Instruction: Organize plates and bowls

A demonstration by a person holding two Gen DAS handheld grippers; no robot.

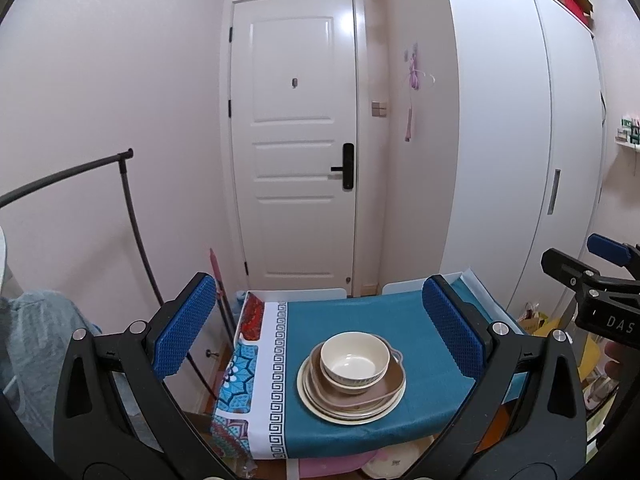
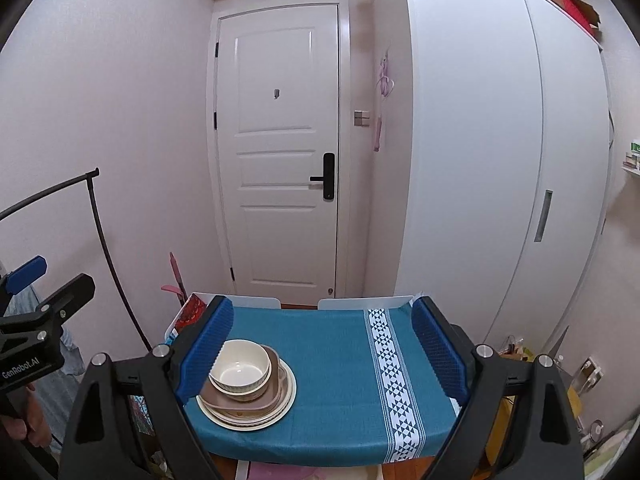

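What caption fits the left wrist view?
Open left gripper frames cream bowl stacked on brown dish and cream plates, teal-clothed table.

- The letters "DAS" stand in white on the black body of the right gripper (image 1: 600, 276).
- "GenRobot.AI" stands in white on the black body of the left gripper (image 2: 48, 284).

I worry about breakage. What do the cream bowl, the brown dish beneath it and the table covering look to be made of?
Cream bowl: smooth, soft sheen, likely ceramic or melamine; I cannot tell which.
Brown dish: matte, thin rim with a small handle tab, possibly plastic or melamine.
Teal tablecloth: woven fabric, visible texture and printed patterned bands.
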